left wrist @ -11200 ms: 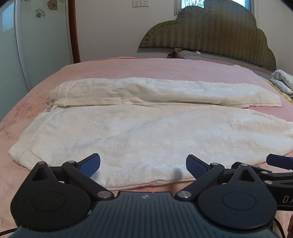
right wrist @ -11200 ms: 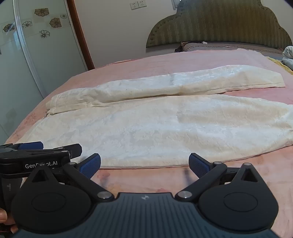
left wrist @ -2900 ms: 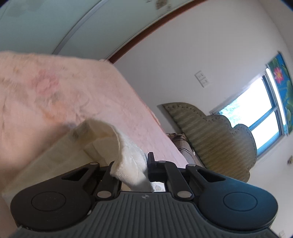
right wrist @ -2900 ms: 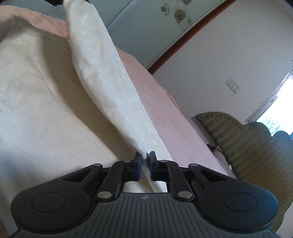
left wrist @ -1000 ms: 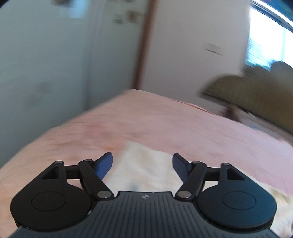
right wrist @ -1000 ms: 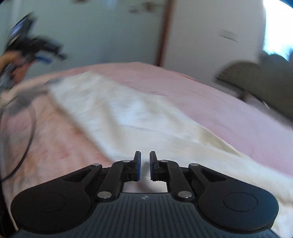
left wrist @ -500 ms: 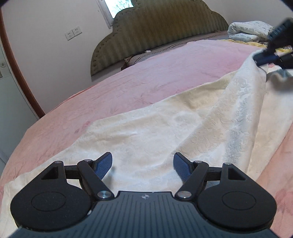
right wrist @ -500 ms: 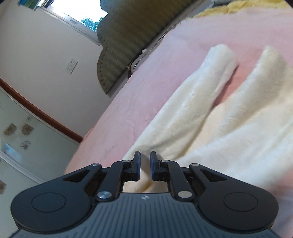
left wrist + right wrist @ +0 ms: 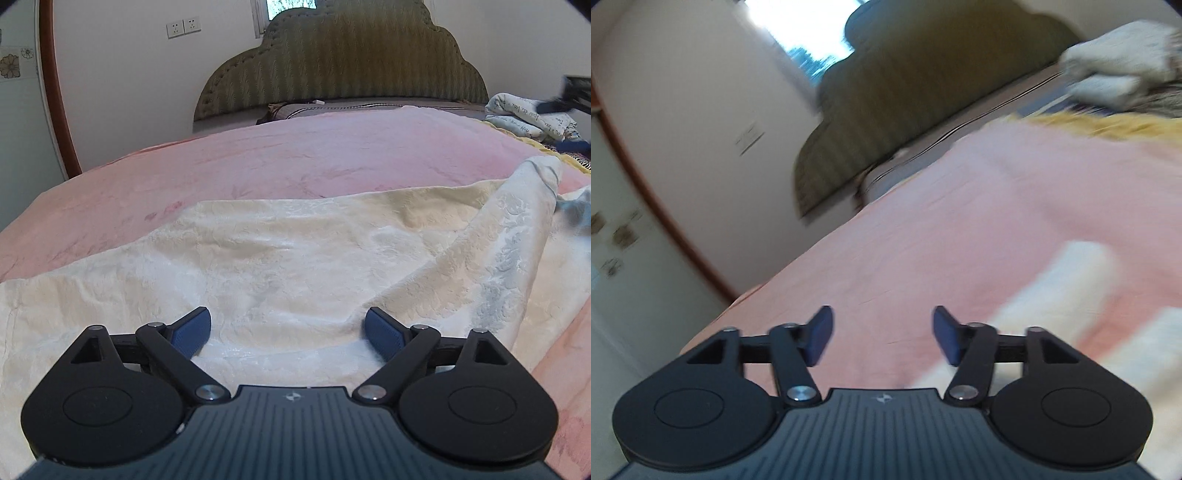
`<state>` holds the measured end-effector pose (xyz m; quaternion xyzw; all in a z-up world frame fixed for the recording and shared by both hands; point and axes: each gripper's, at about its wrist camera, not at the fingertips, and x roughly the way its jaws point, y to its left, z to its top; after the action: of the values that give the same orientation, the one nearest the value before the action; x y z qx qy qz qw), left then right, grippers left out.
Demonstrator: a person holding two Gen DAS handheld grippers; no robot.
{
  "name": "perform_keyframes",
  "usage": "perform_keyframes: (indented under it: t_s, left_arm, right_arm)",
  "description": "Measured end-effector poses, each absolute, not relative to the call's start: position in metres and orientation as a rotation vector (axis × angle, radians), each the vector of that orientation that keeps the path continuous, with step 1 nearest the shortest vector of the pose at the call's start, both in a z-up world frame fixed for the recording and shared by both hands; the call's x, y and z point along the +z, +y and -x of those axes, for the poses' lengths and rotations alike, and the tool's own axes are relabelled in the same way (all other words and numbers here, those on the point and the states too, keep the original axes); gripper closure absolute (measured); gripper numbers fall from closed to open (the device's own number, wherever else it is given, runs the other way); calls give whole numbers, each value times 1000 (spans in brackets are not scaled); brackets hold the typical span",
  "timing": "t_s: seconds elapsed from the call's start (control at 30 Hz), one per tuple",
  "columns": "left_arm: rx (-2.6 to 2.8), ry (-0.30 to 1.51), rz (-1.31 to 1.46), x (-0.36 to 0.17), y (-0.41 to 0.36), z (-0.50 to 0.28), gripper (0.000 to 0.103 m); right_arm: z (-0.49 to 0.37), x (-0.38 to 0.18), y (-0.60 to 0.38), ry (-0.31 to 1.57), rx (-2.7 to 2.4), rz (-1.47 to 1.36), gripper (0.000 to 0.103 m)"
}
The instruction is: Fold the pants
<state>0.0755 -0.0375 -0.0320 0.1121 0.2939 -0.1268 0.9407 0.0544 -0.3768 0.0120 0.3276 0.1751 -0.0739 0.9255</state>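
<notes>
Pants point(image 9: 295, 254), one cream pair with a woven floral pattern, lie spread across the pink blanket point(image 9: 314, 162) on the bed, with a raised fold running up along their right side toward a peaked corner. The left gripper point(image 9: 288, 334) hangs low and level just above the near edge of the cloth, its two blue-padded fingers point(image 9: 192, 332) spread wide with nothing between them. The right gripper point(image 9: 882, 334) is tilted, so the room leans in its blurred view; its two fingers point(image 9: 822, 334) are also wide apart and empty, poised over bare blanket, with a strip of the pants point(image 9: 1071, 280) off to its right. From the left wrist view, that right gripper point(image 9: 569, 99) shows only as a dark smear at the far right edge. Behind the bed stands one green scalloped headboard point(image 9: 340, 62). Two white wall sockets point(image 9: 183, 26) sit side by side on the wall. One folded bundle of bedding point(image 9: 528, 114) rests at the right by the headboard; it carries printed writing too small to read.
</notes>
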Motion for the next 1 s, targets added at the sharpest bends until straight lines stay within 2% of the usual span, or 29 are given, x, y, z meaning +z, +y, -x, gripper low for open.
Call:
perform_keyframes:
  t_s: [0.13,0.27,0.47,0.6,0.83,1.0]
  left_arm:
    - [-258,601,-227,-32,-38,-76,11]
    - [-258,602,-225,-33,-38,-76,10]
    - [-249,606,-223,-33,-38,-77,7]
    - [-251,612,-208,-33,-36,-79,6]
    - [-253,614,-202,-34,-36,-79,6]
    - [-250,613,-201,-34,-36,-80,5]
  right_arm:
    - [-30,-8,-402,457,-186,-778,29]
    - [-70,-23,-401,616,-122,-873,29]
    - [-142,14,-376,456,183,-873,30]
    - [-122,30,-381,412,34,-795,29]
    - [-37,-12,-404,498,-213,-946,17]
    - [-81,-28,-403,611,-154,-1086,15]
